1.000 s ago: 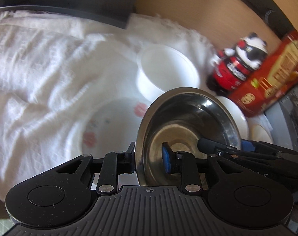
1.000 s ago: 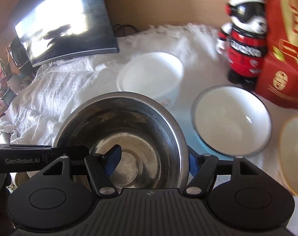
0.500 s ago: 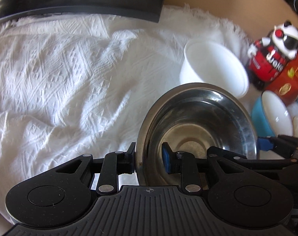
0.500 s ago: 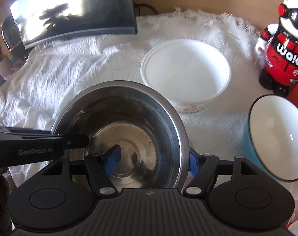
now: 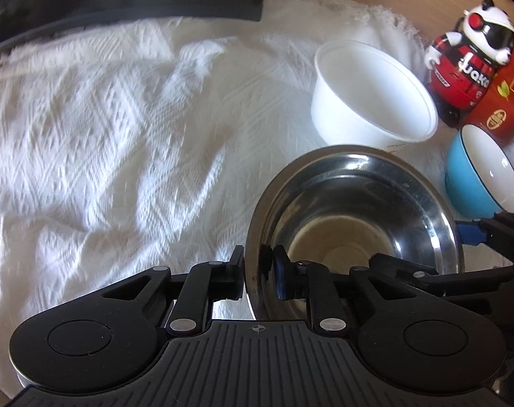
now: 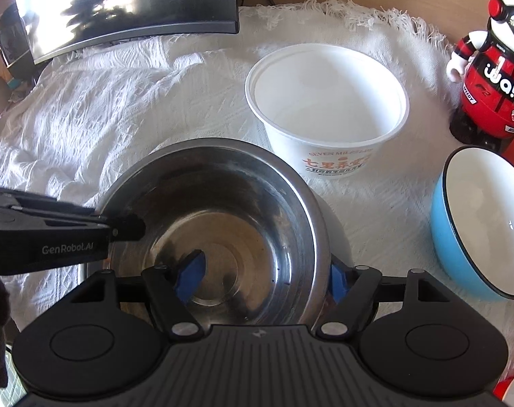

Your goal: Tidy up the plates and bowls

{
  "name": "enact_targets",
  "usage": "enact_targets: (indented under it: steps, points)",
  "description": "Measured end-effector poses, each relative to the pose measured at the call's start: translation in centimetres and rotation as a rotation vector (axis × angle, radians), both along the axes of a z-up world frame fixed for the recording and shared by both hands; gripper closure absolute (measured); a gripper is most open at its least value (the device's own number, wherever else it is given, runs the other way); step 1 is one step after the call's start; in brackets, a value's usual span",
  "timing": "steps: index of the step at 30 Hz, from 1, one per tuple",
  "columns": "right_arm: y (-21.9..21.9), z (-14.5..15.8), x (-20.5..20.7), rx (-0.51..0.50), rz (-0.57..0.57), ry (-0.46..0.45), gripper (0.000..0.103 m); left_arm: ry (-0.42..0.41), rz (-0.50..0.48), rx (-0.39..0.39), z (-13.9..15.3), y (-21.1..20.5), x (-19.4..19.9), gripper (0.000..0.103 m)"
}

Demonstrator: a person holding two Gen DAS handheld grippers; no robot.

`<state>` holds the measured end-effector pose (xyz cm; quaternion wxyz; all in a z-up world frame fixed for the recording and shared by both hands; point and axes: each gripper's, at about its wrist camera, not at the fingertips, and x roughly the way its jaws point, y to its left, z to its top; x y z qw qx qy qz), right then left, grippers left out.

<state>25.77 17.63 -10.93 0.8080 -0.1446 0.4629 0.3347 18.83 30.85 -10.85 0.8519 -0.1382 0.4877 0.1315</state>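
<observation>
A steel bowl [image 5: 355, 217] [image 6: 219, 217] is held by both grippers over a white cloth. My left gripper [image 5: 258, 278] is shut on its left rim, one finger inside and one outside. My right gripper [image 6: 263, 271] is shut on its right rim; its fingers show at the right of the left wrist view [image 5: 487, 234]. A white paper bowl [image 6: 324, 101] [image 5: 372, 91] stands upright just beyond the steel bowl. A blue bowl with a white inside [image 6: 484, 224] [image 5: 484, 176] sits to the right.
A white textured cloth [image 5: 104, 129] [image 6: 104, 108] covers the table. A dark curved monitor [image 6: 121, 10] stands at the back left. A red and black panda figure [image 6: 491, 68] [image 5: 467, 64] and a red box [image 5: 508, 101] stand at the back right.
Both grippers have carried the steel bowl leftward, off the patterned plate. The white paper bowl, blue bowl and panda figure have shifted right in both views.
</observation>
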Motion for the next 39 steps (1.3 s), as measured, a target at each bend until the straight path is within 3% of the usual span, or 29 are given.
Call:
enact_targets:
  steps: [6, 8, 11, 14, 17, 20, 24, 27, 29, 33, 36, 39]
  points:
    - [-0.9, 0.1, 0.1, -0.012, -0.011, -0.028, 0.028, -0.009, -0.037, 0.042, 1.0, -0.1, 0.1, 0.076]
    - [-1.5, 0.4, 0.2, -0.004, -0.018, -0.032, 0.025, -0.008, -0.028, 0.035, 0.8, 0.4, 0.2, 0.063]
    - [-2.4, 0.5, 0.4, 0.004, -0.053, -0.034, 0.024, -0.013, 0.001, 0.012, 0.5, 1.2, 0.2, 0.053]
    - [-3.3, 0.1, 1.0, 0.035, -0.097, 0.021, 0.022, -0.031, 0.026, -0.053, 0.0, 2.4, 0.6, 0.047]
    - [-3.8, -1.2, 2.0, 0.063, -0.134, 0.137, 0.022, -0.053, 0.056, -0.126, -0.7, 3.6, 1.1, 0.039]
    - [-4.0, -2.4, 2.3, 0.075, -0.16, 0.218, 0.022, -0.057, 0.058, -0.178, -1.4, 4.1, 1.6, 0.038]
    - [-4.1, -3.0, 1.9, 0.09, -0.158, 0.271, 0.023, -0.027, 0.012, -0.204, -1.4, 3.9, 1.7, 0.046]
    - [-4.3, -2.9, 1.5, 0.085, -0.155, 0.264, 0.023, -0.034, -0.002, -0.184, -0.6, 4.0, 1.1, 0.046]
    - [-4.6, -2.9, 1.6, 0.082, -0.164, 0.268, 0.023, -0.022, 0.01, -0.169, -0.5, 4.5, 1.0, 0.04]
    - [-4.9, -2.6, 1.5, 0.085, -0.172, 0.264, 0.023, -0.015, 0.033, -0.265, -1.5, 5.5, 1.3, 0.044]
    - [-4.7, -2.7, 1.4, 0.056, -0.17, 0.251, 0.023, -0.008, 0.095, -0.394, -3.3, 6.4, 1.3, 0.045]
    - [-4.3, -2.7, 1.2, 0.049, -0.162, 0.242, 0.023, -0.02, 0.11, -0.405, -3.5, 6.3, 1.2, 0.043]
